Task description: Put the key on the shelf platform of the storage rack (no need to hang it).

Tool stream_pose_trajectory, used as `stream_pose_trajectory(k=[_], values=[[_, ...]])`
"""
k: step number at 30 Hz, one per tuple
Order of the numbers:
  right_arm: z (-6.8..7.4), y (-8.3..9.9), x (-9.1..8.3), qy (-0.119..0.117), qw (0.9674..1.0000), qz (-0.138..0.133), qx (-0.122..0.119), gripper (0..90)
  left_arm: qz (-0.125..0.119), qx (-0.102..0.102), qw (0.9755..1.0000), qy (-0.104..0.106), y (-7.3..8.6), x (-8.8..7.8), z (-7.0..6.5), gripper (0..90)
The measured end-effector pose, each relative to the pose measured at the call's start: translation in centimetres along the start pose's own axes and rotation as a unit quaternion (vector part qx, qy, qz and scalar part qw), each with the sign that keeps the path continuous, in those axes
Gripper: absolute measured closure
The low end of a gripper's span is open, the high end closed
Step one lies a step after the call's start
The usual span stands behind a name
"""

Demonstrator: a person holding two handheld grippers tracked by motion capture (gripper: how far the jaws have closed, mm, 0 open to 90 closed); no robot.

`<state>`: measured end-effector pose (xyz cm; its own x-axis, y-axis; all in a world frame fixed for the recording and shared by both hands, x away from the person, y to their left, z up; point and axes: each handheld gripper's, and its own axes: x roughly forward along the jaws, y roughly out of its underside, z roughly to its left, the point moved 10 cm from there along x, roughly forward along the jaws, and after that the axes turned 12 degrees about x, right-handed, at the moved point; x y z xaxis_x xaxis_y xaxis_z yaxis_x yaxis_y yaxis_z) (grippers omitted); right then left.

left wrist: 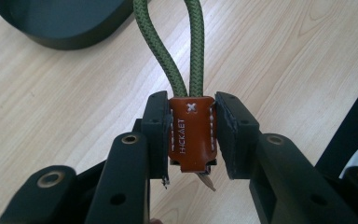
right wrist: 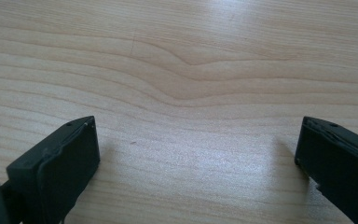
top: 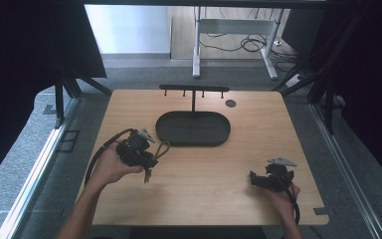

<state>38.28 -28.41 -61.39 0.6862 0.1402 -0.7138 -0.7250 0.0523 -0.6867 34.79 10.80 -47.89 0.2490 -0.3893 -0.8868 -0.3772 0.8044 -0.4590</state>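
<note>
Left claw [left wrist: 193, 140] is pinching the brown leather tab of the green braided cord keychain [left wrist: 192, 135] just off the light wooden desk [top: 204, 189], loop pointing toward the black hook stand [top: 194, 89], right claw [right wrist: 196, 154] spread wide.

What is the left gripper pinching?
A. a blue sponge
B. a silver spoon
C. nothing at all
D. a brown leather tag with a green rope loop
D: in the left gripper view the left gripper is clamped on a brown leather tag, and a green rope loop runs up out of it over the wooden table.
</note>
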Motion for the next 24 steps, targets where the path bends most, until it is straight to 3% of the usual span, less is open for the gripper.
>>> stream_pose_trajectory(k=[9,24], values=[[-0.1,0.0,-0.1,-0.001,1.0,0.002,-0.004,0.4,0.001,0.014,0.9999,-0.004,-0.8,-1.0,0.3,66.9],[-0.2,0.0,-0.1,0.004,1.0,-0.003,0.003,1.6,0.005,0.014,0.9998,-0.009,-0.9,-1.3,1.2,66.9]])
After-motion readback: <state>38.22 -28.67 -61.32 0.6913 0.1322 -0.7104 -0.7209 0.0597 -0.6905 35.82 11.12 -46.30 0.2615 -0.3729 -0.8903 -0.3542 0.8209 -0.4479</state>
